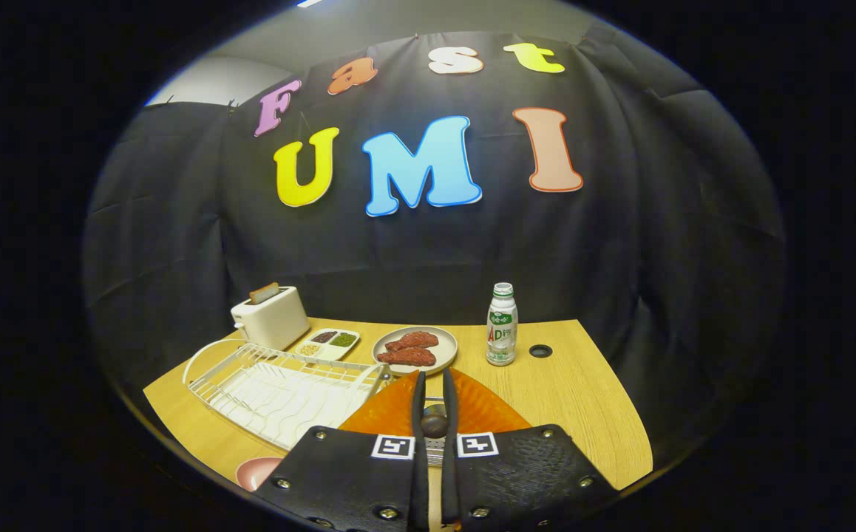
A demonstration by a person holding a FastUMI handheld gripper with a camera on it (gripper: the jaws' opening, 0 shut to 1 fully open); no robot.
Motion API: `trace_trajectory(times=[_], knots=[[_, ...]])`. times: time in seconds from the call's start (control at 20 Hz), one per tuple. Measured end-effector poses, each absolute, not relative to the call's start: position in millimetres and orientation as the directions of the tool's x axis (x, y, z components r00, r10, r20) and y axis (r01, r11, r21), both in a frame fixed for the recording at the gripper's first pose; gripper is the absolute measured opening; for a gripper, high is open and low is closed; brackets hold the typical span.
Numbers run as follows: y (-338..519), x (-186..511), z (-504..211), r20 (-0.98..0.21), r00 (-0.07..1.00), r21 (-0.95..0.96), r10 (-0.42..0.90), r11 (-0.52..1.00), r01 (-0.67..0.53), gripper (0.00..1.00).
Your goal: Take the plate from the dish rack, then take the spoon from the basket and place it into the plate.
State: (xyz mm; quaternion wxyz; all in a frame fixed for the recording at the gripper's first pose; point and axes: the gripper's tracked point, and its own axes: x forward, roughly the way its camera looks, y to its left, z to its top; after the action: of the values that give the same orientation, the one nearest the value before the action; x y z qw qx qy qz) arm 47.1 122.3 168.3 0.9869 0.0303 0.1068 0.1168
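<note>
My gripper (434,378) is shut on the spoon (434,424), whose dark rounded part is pinched between the two fingers, with a bit of metal showing just below it. Right under the fingers and the spoon lies the orange plate (487,406) on the wooden table; most of it is hidden by the gripper body. To the left of the fingers stands the white wire dish rack (280,384), with nothing in it. I cannot tell whether the spoon touches the plate.
Beyond the fingers sits a beige plate with red meat pieces (415,349). A small drink bottle (502,325) stands to its right, near a cable hole (540,351). A white toaster (271,316) and a divided condiment tray (328,343) stand behind the rack. A pink dish (258,471) lies near the table's front edge.
</note>
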Motion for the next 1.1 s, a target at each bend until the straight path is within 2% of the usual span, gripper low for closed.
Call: trace_trajectory(times=[0.3,0.65,1.1], knots=[[174,-16,187,-0.184,0.910,0.095,0.370,0.929,-0.359,0.07],[230,-61,143,-0.289,0.823,0.109,0.489,0.871,-0.479,0.07],[275,-71,92,-0.383,0.734,0.076,0.560,0.811,-0.580,0.07]])
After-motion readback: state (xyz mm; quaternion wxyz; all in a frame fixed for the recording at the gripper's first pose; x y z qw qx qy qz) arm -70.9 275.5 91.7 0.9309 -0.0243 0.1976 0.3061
